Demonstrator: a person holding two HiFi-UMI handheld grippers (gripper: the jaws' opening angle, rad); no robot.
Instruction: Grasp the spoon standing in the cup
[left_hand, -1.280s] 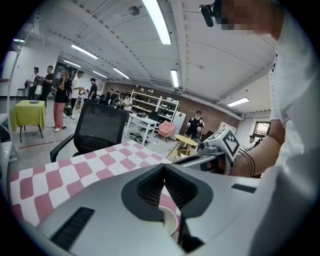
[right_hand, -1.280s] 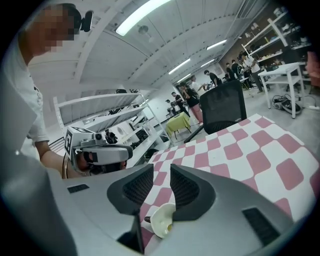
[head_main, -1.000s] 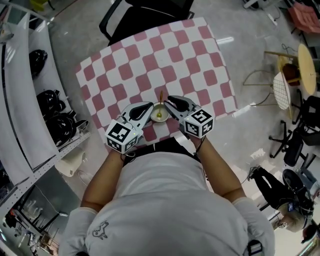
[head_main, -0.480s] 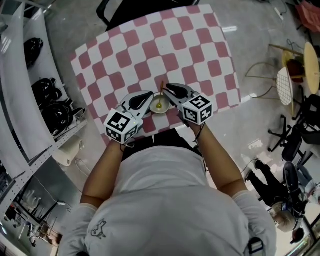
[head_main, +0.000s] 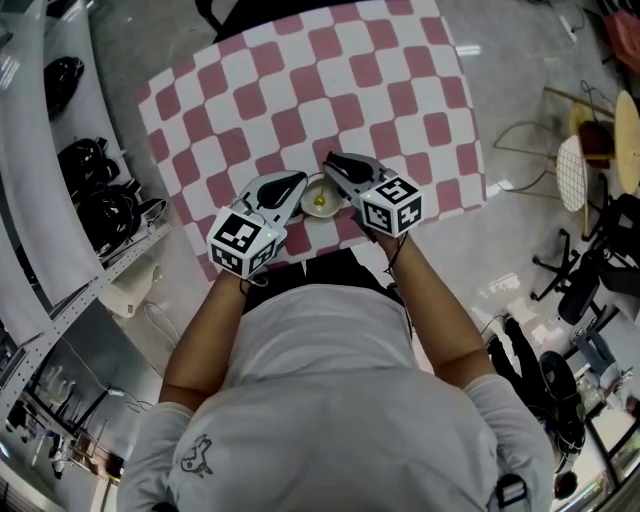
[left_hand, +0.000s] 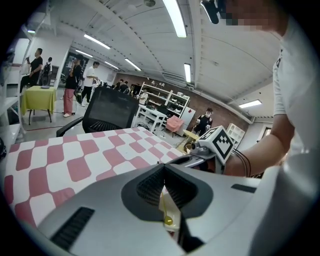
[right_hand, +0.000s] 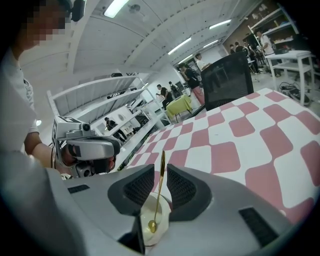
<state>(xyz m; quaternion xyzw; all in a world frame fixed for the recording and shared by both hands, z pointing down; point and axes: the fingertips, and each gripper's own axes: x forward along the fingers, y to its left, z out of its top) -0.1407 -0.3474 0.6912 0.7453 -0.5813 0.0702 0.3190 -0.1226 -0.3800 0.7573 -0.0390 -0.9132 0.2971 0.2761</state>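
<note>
Our right claw (right_hand: 160, 170) is released and straddles the spoon (right_hand: 159, 192), which is light, stiff and likely slippery. It stands in the cup (right_hand: 145, 215) by the desk's (head_main: 350, 90) near edge, so we'd pinch mid-handle. The left claw (left_hand: 164, 172) is clenched on the cup's rim.

Count: 1 cup (head_main: 305, 203), 1 spoon (right_hand: 160, 185). 2 tongs: left tongs (head_main: 300, 185) + right tongs (head_main: 332, 162), 1 marker cube (head_main: 243, 243) on each, so 2 cubes. 1 bench (head_main: 300, 90), checked top. 1 black office chair (left_hand: 107, 110). Black helmets (head_main: 80, 160) on shelf: min. 3. Bkgd ppl: several, exact no. unclear.
</note>
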